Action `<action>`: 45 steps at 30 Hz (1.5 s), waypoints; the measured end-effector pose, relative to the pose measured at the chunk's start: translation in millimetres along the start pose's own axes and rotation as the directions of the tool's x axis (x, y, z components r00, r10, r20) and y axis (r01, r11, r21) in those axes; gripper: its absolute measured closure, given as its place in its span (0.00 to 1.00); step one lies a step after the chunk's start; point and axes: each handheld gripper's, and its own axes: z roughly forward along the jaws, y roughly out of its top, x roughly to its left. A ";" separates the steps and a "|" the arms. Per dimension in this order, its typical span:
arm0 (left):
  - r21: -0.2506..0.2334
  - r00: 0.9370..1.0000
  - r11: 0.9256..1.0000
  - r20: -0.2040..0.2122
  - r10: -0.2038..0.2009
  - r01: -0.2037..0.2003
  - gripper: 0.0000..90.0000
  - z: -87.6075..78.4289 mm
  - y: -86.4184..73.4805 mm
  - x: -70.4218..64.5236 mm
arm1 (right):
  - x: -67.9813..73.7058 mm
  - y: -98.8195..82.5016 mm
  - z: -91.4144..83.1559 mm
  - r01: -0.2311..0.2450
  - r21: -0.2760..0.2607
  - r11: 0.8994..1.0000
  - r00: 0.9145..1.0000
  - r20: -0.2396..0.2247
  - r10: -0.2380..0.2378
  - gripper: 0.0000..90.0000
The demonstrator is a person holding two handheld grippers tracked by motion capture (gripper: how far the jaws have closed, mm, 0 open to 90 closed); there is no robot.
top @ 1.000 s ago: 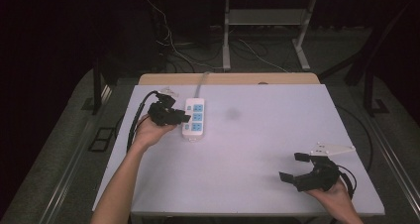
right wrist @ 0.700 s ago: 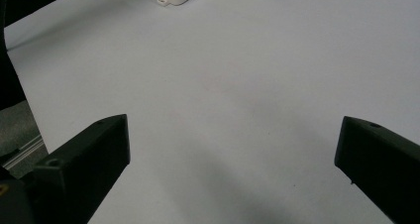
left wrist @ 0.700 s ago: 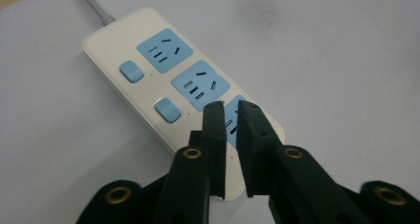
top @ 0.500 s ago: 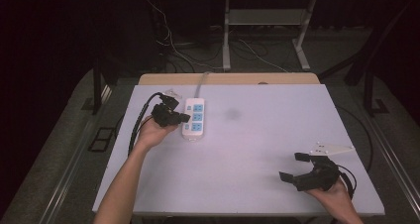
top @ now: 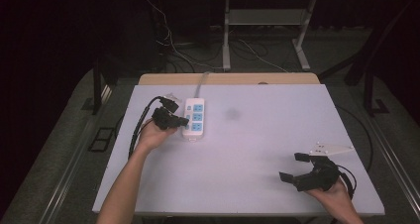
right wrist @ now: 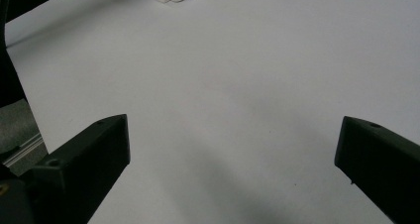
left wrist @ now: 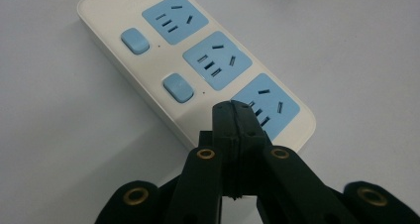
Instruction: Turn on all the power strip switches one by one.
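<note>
White strip: the power strip (top: 194,117) lies flat on the far left part of the table (top: 247,154), its cord running off the far edge; three blue sockets (left wrist: 216,61) sit in a row, with two blue switches (left wrist: 178,87) in sight beside them.
Left gripper: the left gripper (left wrist: 236,116) has its jaws pressed together with nothing between them, the tip over the near end of the strip, where a third switch would likely sit.
Right gripper: the right gripper (top: 297,166) rests near the front right corner, jaws spread wide, well apart from the strip.
Progress: judging by the pose, pressing the nearest switch is under way; I cannot tell if it has clicked.
Left to do: probably the other two switches.
</note>
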 end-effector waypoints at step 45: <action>0.013 0.999 0.999 0.015 -0.032 0.032 1.00 9.0 -2.0 0.4 | 1.5 -0.6 -0.4 0.013 0.005 1.000 1.000 -0.004 -0.013 0.01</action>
